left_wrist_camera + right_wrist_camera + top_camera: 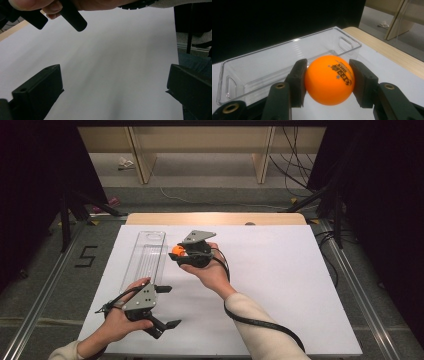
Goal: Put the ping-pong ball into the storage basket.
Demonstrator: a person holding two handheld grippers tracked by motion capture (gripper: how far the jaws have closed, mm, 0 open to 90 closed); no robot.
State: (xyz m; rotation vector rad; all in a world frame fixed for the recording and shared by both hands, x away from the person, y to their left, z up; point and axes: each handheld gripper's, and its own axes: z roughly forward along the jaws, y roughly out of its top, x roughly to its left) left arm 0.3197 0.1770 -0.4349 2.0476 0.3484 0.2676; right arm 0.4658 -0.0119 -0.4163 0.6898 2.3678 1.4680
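An orange ping-pong ball (329,79) with dark print sits squeezed between the two pads of my right gripper (328,82). From above, that ball (177,251) and the right gripper (179,254) hover just beside the right wall of a long clear plastic tray (145,257). The tray (274,60) lies right behind the ball and looks empty. Near the front left of the table, my left gripper (169,306) stands open, its jaws wide apart over bare white surface (112,75). Nothing lies between the left jaws.
A white sheet (280,280) covers the table, with a wooden edge (215,218) at the back. A black cable (260,322) trails from the right gripper along the forearm. Dark stands and cables flank the table; the floor bears a mark "5" (86,256).
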